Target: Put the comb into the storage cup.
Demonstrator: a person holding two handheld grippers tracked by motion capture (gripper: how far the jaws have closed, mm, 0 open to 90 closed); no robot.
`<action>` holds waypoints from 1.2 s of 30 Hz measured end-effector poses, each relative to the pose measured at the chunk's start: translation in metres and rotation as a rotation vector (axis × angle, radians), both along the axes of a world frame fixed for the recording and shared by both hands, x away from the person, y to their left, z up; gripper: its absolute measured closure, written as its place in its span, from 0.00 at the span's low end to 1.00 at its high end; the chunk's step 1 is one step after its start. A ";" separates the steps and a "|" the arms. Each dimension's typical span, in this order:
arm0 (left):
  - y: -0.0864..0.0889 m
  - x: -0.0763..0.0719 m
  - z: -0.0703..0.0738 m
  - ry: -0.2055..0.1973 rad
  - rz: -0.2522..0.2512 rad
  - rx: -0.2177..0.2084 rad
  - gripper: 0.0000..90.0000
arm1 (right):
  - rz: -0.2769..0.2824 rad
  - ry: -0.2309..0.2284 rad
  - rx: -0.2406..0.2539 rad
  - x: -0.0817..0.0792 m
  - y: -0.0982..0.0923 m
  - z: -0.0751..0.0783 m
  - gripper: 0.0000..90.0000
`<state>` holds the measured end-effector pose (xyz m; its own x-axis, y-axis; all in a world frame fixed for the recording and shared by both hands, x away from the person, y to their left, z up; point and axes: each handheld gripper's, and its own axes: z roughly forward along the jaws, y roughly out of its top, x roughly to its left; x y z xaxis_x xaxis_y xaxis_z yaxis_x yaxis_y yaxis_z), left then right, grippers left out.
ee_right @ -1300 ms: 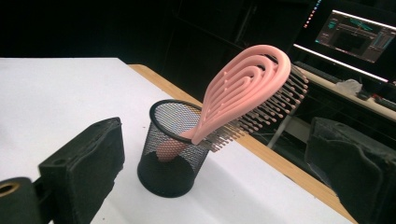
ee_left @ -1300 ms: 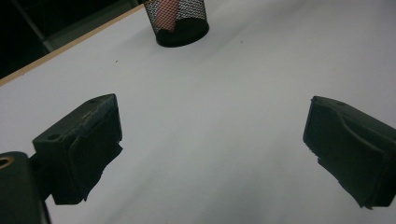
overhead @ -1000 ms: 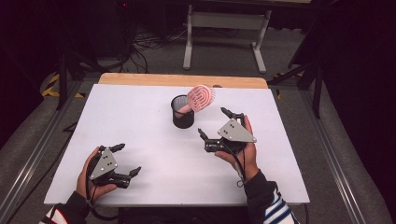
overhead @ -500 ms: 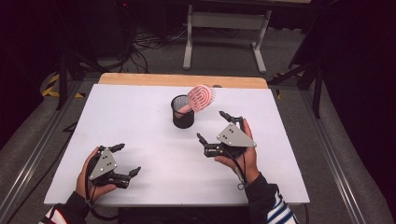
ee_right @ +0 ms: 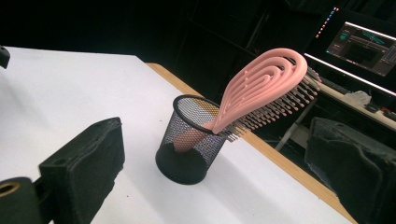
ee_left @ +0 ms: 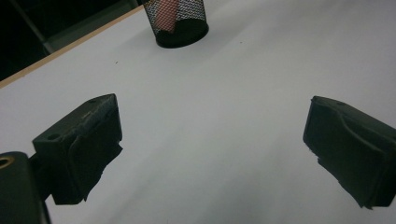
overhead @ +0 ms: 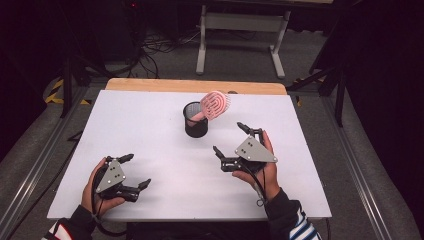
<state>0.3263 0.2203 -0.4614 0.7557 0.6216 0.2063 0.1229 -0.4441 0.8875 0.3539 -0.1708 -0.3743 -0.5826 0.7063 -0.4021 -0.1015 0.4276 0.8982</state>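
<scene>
Black mesh cup (overhead: 195, 120) upright on the white table (overhead: 150, 140), toward the far edge and a little right of middle. Pink hairbrush (overhead: 214, 104) standing in the cup handle-down, head leaning out over the rim to the right and back, bristles facing away from the near side. In the right gripper view, handle visible through the mesh, head resting on the cup's rim (ee_right: 196, 100).

Right gripper (overhead: 231, 142) near the cup, to its near right, held in a hand (overhead: 260, 170), jaws wide apart and holding nothing; bare table between it and the cup. Left gripper (overhead: 134, 171) well apart from the cup, to its near left close to the table's near edge, jaws likewise spread and holding nothing.

Beyond the cup, a wooden strip (overhead: 195, 86) along the table's far edge, then floor cables (overhead: 160, 42) and a grey metal stand (overhead: 240, 30). A lit monitor (ee_right: 364, 46) in the dark behind the brush, in the right gripper view.
</scene>
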 end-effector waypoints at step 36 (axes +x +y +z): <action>-0.001 0.000 -0.001 0.002 -0.001 0.001 0.06 | -0.015 -0.022 -0.036 -0.020 -0.021 -0.011 0.06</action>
